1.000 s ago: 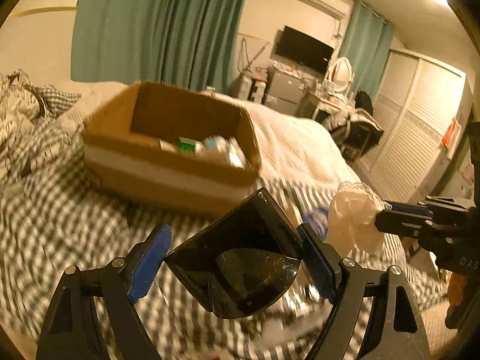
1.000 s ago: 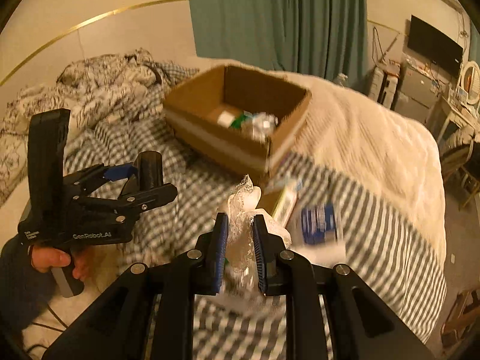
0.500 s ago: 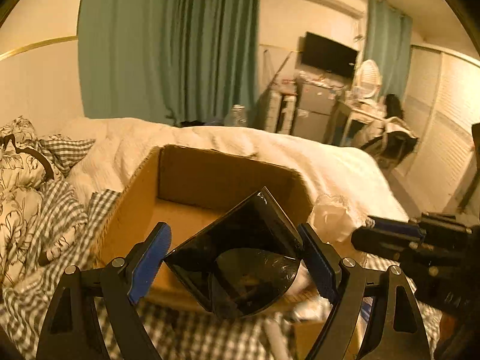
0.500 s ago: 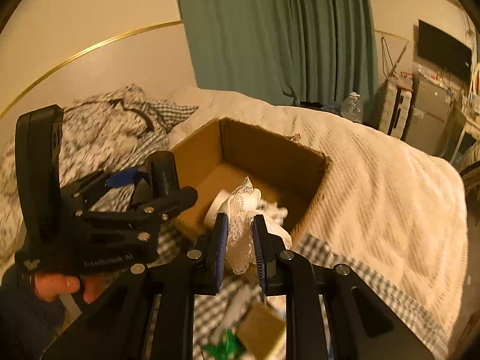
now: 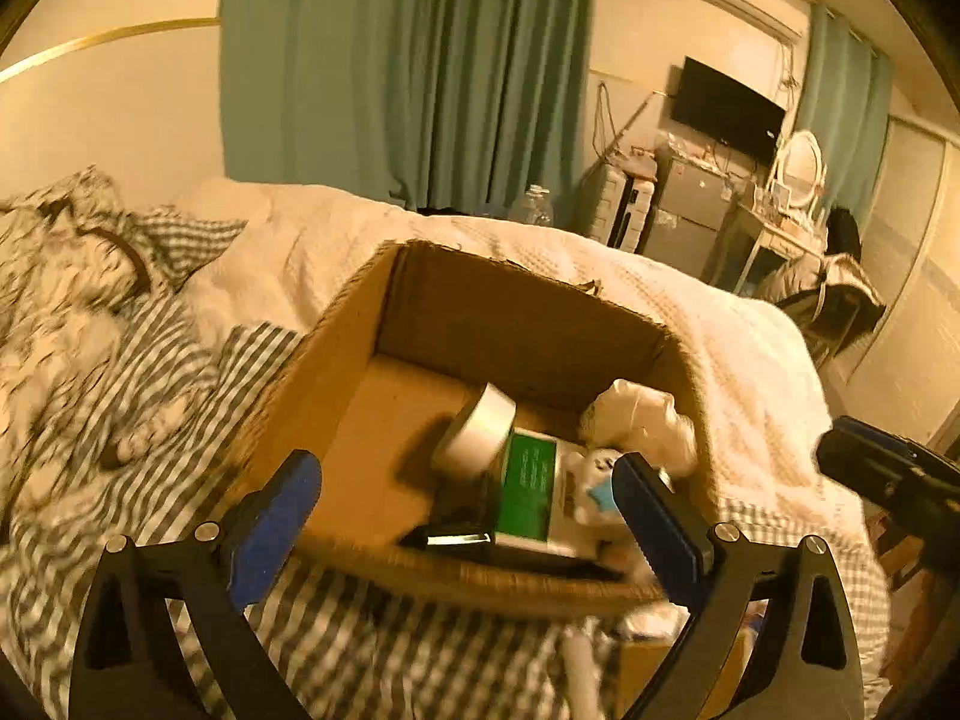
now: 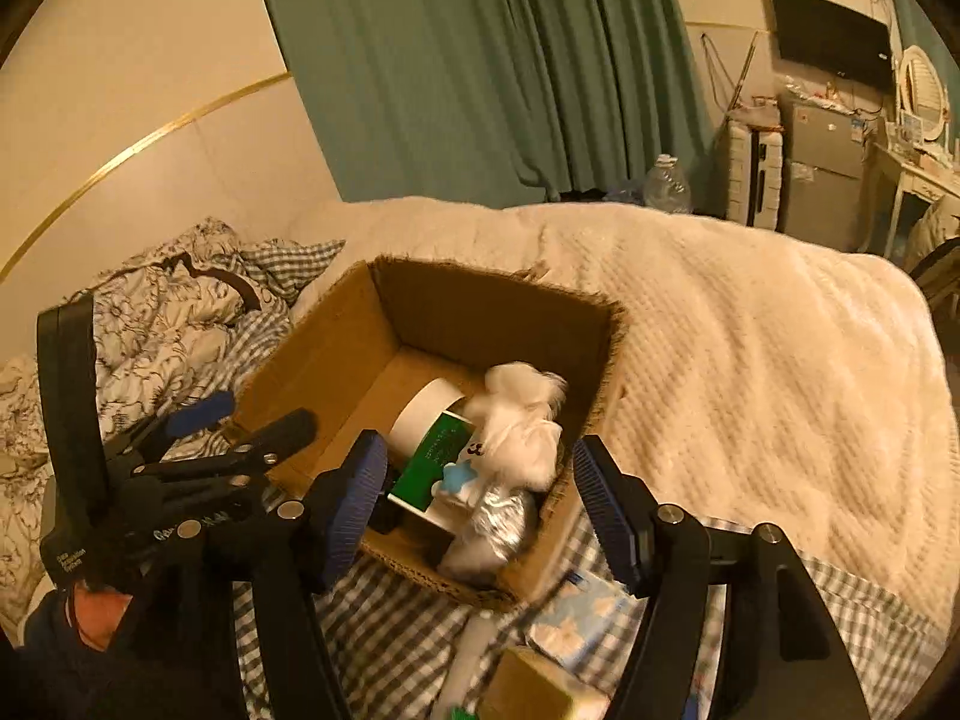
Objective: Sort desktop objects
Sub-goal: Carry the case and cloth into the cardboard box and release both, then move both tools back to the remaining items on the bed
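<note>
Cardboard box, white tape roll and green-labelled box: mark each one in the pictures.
cardboard box (image 6: 336,360): right wrist view, on its left inner wall.
white tape roll (image 5: 480,432): left wrist view, on its outer band.
green-labelled box (image 5: 528,492): left wrist view, on the green label.

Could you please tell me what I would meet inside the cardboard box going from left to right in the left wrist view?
Inside the cardboard box: white tape roll → green-labelled box → crumpled white lace cloth at the right wall.
</note>
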